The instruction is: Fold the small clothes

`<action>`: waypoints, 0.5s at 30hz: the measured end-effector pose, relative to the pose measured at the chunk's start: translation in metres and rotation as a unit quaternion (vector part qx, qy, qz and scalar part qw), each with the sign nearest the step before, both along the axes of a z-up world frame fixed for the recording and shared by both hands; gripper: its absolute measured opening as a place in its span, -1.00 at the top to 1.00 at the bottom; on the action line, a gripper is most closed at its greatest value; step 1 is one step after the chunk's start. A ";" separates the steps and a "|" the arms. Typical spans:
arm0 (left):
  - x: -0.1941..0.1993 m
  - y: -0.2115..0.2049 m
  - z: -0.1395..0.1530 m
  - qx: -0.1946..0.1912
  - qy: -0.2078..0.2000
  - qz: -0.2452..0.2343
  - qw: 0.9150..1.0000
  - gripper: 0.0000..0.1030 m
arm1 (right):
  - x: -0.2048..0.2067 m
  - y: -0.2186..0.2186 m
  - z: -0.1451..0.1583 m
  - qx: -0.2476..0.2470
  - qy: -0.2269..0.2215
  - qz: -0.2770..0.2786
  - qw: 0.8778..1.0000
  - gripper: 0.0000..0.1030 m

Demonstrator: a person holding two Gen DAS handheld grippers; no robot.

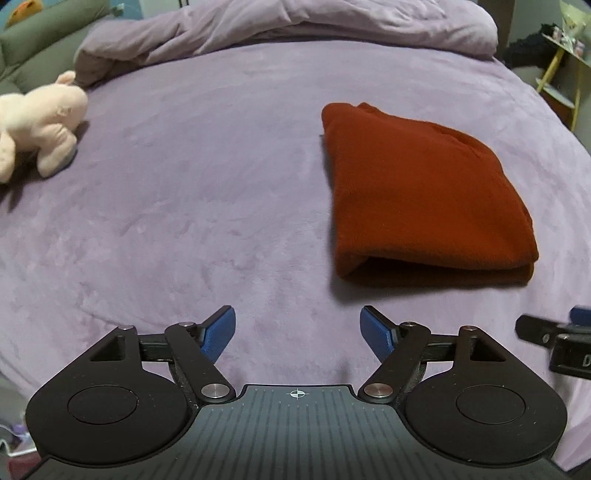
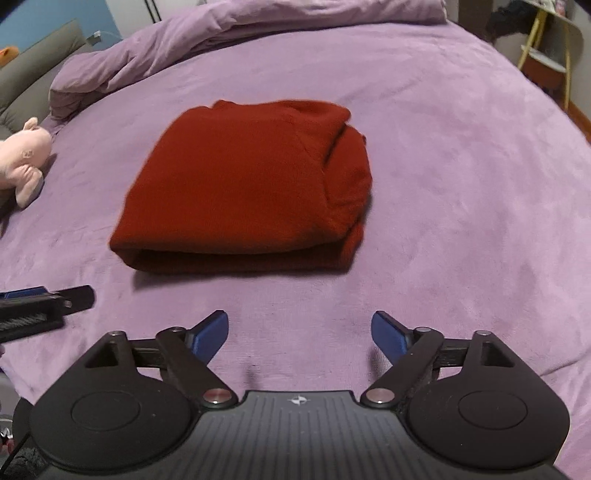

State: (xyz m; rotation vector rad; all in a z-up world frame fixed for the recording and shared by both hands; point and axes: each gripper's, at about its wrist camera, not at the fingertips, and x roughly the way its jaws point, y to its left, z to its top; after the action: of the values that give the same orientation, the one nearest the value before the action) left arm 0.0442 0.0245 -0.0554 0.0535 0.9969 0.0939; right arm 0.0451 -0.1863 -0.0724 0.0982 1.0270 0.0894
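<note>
A dark red garment (image 1: 421,195) lies folded into a thick rectangle on the purple bedspread (image 1: 203,206). In the right wrist view the same red garment (image 2: 243,188) sits straight ahead, its folded edge facing me. My left gripper (image 1: 298,332) hovers open above bare bedspread, short of the garment and to its left, nothing between its blue pads (image 1: 221,332). My right gripper (image 2: 299,336) also stands open, just in front of the garment's near edge, holding nothing. Each gripper shows at the edge of the other's view.
A pale pink plush toy (image 1: 40,122) lies at the far left of the bed. A rumpled purple duvet (image 1: 280,26) is heaped along the back. A grey headboard cushion (image 2: 33,81) stands at left; a yellow-legged shelf (image 2: 546,48) stands beyond the bed at right.
</note>
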 end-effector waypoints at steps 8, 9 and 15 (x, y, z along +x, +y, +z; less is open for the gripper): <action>0.000 0.000 0.008 -0.003 0.003 -0.001 1.000 -0.56 | 0.007 0.021 0.017 -0.026 0.018 0.001 0.999 -0.86; 0.000 0.000 0.009 -0.003 0.002 0.002 1.000 -0.57 | 0.007 0.023 0.017 -0.030 0.019 0.004 0.999 -0.86; 0.001 -0.003 0.016 -0.008 0.002 -0.002 1.000 -0.57 | 0.009 0.021 0.019 -0.030 0.028 -0.010 0.999 -0.86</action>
State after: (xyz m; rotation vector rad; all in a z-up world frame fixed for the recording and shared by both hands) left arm 0.0455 0.0210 -0.0398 0.0409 1.0021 0.0814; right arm 0.0538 -0.1654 -0.0532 0.0569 1.0834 0.0381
